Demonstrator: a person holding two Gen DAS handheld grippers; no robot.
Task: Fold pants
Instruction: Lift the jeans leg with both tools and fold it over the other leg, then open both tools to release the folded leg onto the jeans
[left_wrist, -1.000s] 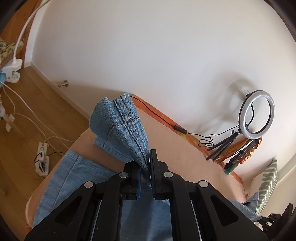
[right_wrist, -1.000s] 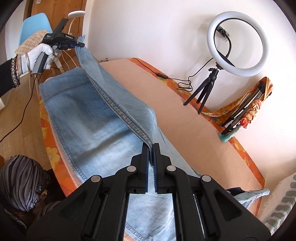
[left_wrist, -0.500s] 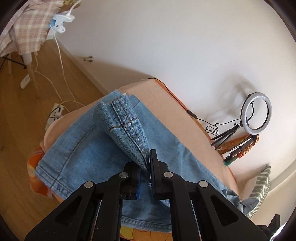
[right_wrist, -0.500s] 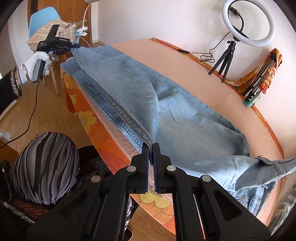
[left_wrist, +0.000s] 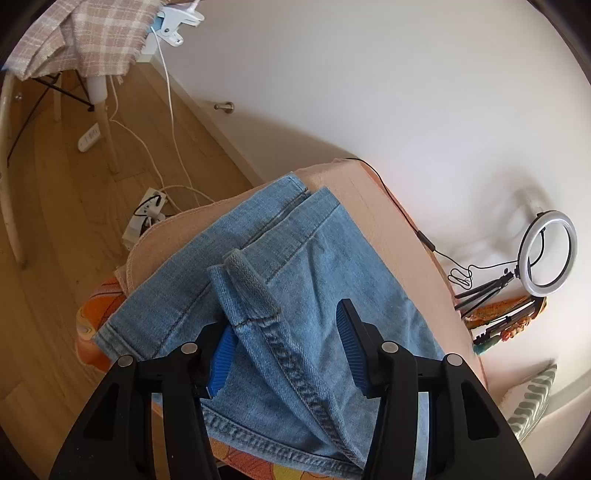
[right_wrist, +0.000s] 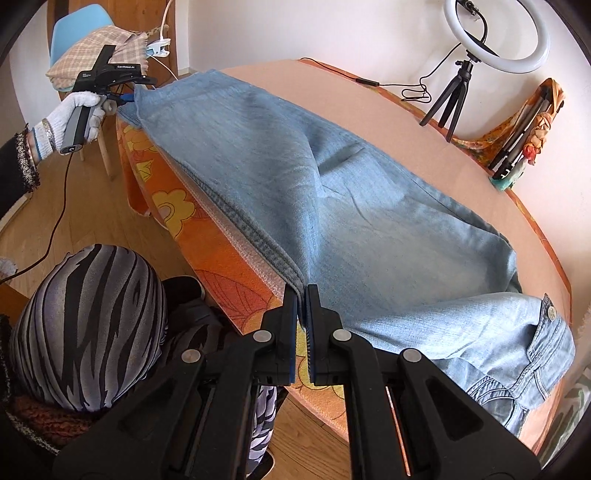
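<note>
Light blue jeans (right_wrist: 332, 177) lie lengthwise on the round table (right_wrist: 369, 107), one leg folded over the other, the waistband at the right. My right gripper (right_wrist: 302, 295) is shut on the jeans' side seam at the table's near edge. In the left wrist view the leg hems (left_wrist: 332, 258) rest at the table's end. My left gripper (left_wrist: 284, 332) has its jaws opening; a raised fold of hem seam (left_wrist: 251, 288) stands between the blue pads (left_wrist: 221, 350), which do not press on it. In the right wrist view a gloved hand (right_wrist: 85, 110) holds the left gripper (right_wrist: 129, 96) at the far hem.
A ring light on a tripod (right_wrist: 495, 33) and a bundle of folded stands (right_wrist: 524, 136) sit at the table's back by the wall. A chair with a plaid cloth (left_wrist: 85, 40) and a power strip (left_wrist: 147, 214) lie beyond the hem end. A person's striped knee (right_wrist: 92, 325) is below the near edge.
Both grippers came down and the lifted leg now lies flat over the other on the table. The left jaws have opened and let go of the hem; the right stays shut on the seam.
</note>
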